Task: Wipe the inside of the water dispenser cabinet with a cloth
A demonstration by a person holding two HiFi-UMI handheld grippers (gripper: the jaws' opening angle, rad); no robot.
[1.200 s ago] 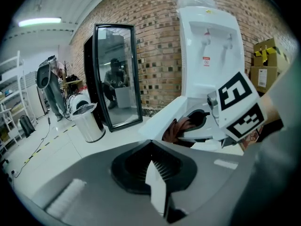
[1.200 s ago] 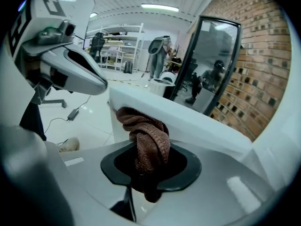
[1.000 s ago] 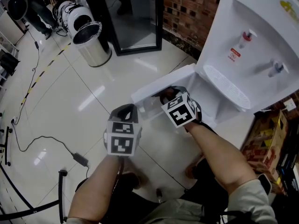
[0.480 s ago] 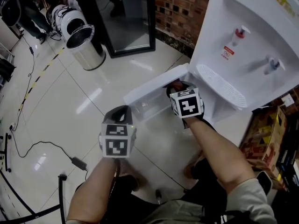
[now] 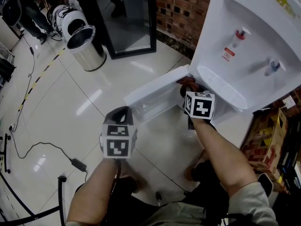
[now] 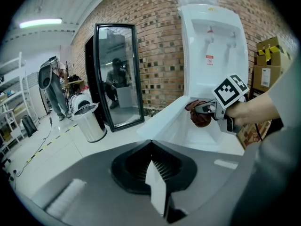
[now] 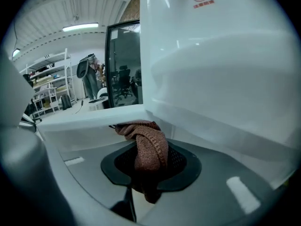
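Reddish-brown knit cloth (image 7: pixel 149 147) — bunched — at the white cabinet door (image 5: pixel 155 85) (open).

The head view looks steeply down on the water dispenser (image 5: pixel 244 41). The left gripper view faces it from farther back, and both show the right gripper (image 6: pixel 203 108); the right gripper view sits close, probably against the open door (image 7: pixel 94 119).

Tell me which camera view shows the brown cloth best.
The right gripper view: the cloth fills the middle, its knit weave clear. The left gripper view shows it small; the head view, only a reddish edge.
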